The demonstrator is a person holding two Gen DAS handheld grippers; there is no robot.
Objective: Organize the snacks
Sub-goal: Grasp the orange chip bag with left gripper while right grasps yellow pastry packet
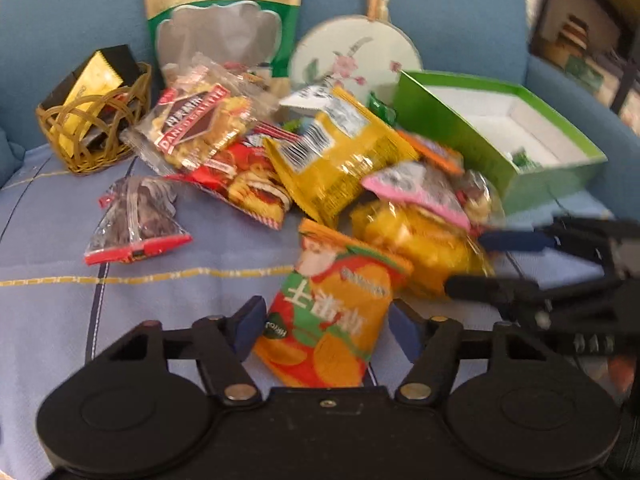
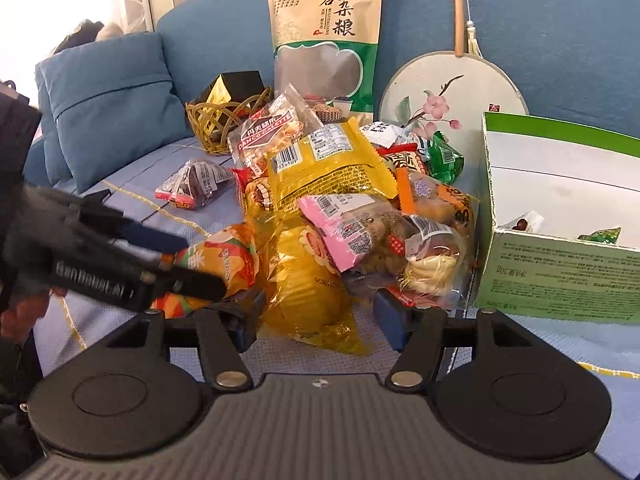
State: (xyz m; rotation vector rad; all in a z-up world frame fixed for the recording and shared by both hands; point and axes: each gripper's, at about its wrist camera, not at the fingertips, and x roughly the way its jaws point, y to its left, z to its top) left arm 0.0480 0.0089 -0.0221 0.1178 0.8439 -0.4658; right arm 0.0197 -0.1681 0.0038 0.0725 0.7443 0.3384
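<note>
A heap of snack packets lies on a blue cloth. In the left wrist view an orange chip packet (image 1: pixel 332 320) sits between the fingers of my left gripper (image 1: pixel 328 326). The jaws stand wide, the pads right at the packet's edges with no squeeze to be seen. My right gripper (image 2: pixel 320 320) is open around the near end of a clear yellow bag (image 2: pixel 308 292), with a gap at its right pad. Each gripper shows in the other's view: the right gripper (image 1: pixel 492 264) at the yellow bag (image 1: pixel 420 248), the left gripper (image 2: pixel 204 264) at the orange packet (image 2: pixel 224 256).
An open green box (image 2: pixel 560 276) with a few small packets stands at the right. Behind the heap are a wicker basket (image 1: pixel 96 132) holding a black-and-yellow box, a tall grain pouch (image 2: pixel 326 40) and a round fan (image 2: pixel 452 88). A blue cushion (image 2: pixel 108 100) lies at the left.
</note>
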